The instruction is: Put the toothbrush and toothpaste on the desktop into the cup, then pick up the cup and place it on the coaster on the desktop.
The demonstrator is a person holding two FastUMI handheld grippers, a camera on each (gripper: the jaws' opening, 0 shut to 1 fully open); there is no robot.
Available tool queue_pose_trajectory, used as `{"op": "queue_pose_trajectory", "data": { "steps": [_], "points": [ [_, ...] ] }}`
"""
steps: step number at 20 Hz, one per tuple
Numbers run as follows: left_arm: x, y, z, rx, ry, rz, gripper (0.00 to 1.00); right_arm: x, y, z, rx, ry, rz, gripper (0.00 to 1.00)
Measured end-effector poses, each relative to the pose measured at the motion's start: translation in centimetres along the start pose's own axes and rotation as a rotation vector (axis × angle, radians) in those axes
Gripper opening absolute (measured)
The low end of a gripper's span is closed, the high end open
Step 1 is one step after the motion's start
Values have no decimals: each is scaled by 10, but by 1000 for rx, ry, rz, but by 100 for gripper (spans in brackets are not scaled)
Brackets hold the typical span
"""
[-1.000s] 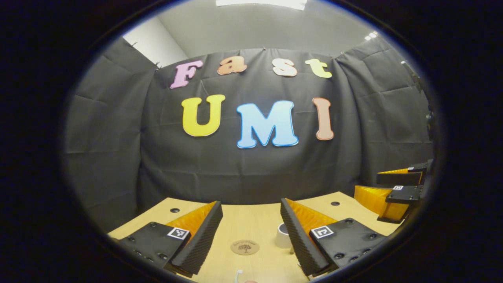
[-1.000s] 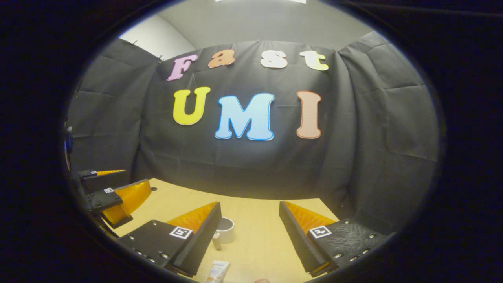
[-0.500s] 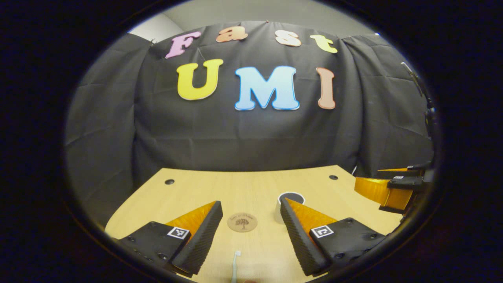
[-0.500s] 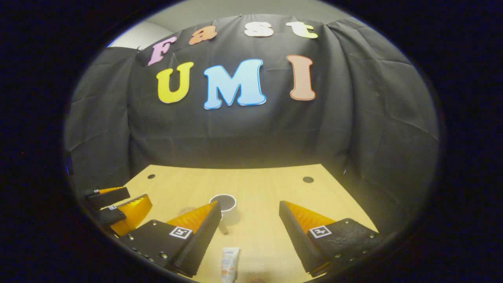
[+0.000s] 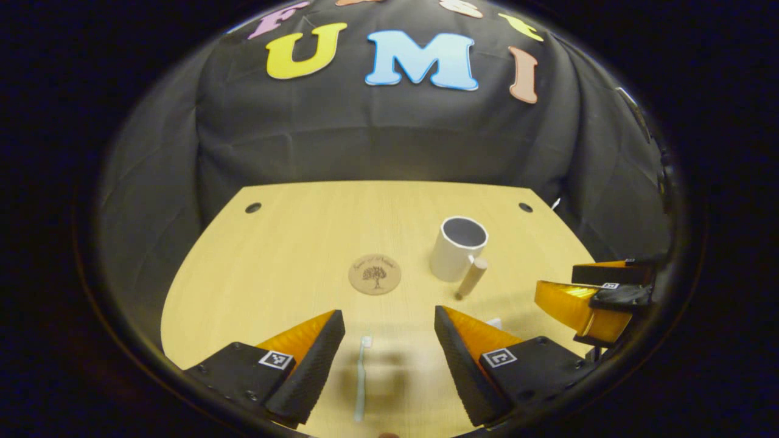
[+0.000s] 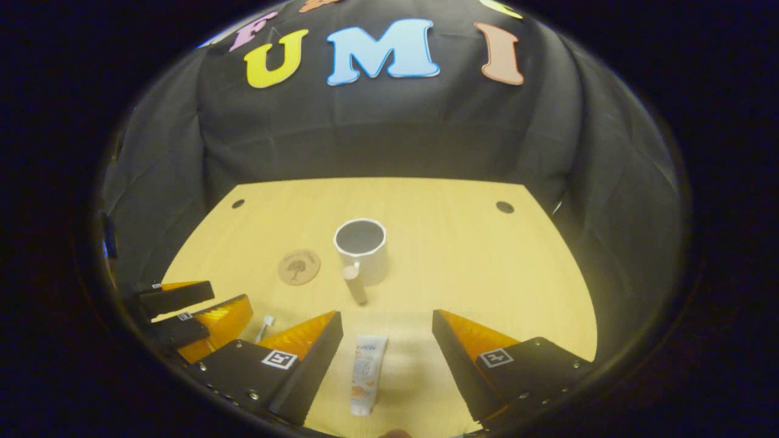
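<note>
Claws (image 5: 389, 359) spread above slim toothbrush (image 5: 361, 380)

We can't read any text. The toothpaste (image 6: 365, 372) tube carries print, too small to make out. The coaster (image 5: 375, 274) shows a tree emblem with an unreadable line of lettering. The finger mounts carry square black-and-white markers (image 5: 275, 359), no characters.

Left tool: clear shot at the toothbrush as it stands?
Probably yes. The toothbrush lies flat on the desktop between the open left tool's fingers, with nothing on or beside it.
</note>
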State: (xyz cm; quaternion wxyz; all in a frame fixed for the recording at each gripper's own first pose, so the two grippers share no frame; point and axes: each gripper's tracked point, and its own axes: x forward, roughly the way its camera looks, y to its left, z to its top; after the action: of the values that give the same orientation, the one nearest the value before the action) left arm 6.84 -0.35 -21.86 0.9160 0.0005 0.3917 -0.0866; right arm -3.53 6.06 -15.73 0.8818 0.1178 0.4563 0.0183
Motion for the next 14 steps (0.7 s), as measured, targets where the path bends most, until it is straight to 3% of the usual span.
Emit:
{"op": "queue_pose_trajectory", "data": {
  "steps": [6, 14],
  "points": [
    [23, 16, -60, -36, 267, 7, 98, 26, 15, -36, -58, 191, 27, 93],
    [42, 31, -114, -47, 478, 14, 99, 48, 27, -78, -61, 388, 59, 93]
  ]
}}
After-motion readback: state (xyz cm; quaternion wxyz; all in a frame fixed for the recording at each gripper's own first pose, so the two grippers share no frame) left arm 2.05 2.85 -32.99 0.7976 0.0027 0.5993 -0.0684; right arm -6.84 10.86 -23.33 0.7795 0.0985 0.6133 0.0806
